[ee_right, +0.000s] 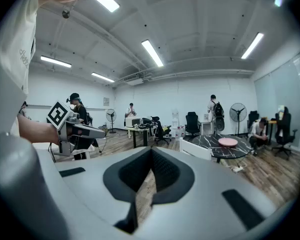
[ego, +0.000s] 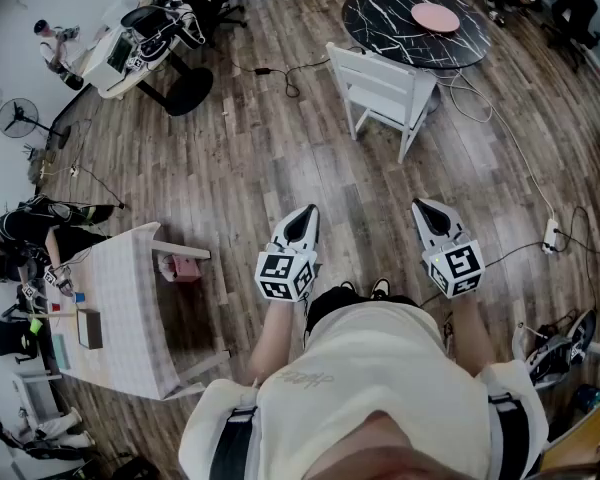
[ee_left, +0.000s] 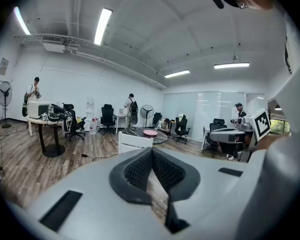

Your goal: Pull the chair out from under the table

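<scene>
**Both claws shut and empty; chair at the round desk**

In the head view the left claw [ego: 306,216] and the right claw [ego: 424,210] are held side by side at lower centre, over the wooden floor [ego: 280,158]. In each gripper view the jaws are seen pressed together with nothing between them. The white chair [ego: 385,93] is found at upper centre-right, well apart from both claws, pushed up against the black marble desk [ego: 390,28]. A pink dish [ego: 436,16] is set on that desk; what it holds cannot be made out.
</scene>
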### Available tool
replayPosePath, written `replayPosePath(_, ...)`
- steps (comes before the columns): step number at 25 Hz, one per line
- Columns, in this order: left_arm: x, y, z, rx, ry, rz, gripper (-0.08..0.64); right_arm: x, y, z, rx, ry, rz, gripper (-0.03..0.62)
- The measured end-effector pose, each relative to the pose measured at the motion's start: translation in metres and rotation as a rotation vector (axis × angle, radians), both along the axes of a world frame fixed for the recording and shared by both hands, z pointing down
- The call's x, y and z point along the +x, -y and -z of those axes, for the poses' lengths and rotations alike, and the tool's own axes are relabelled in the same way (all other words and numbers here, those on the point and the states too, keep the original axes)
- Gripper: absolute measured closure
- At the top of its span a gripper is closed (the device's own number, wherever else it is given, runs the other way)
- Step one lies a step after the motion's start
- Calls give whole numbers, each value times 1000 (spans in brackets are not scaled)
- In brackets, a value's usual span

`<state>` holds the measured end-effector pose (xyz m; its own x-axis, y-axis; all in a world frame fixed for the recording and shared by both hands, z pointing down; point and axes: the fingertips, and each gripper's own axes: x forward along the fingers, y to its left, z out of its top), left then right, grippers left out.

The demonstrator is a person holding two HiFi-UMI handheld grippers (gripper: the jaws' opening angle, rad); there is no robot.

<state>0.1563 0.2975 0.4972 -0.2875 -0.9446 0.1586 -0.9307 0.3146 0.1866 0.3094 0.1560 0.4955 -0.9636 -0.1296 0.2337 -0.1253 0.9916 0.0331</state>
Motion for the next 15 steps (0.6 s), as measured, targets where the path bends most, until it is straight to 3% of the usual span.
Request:
replayPosePath(3,9,-6,0,-23,0,-20,543,8,-2,1,-57,32,-24,591)
replayPosePath(15,23,-10,-1,-41,10,-12,543,21,1,-8,-37,39,-38,589)
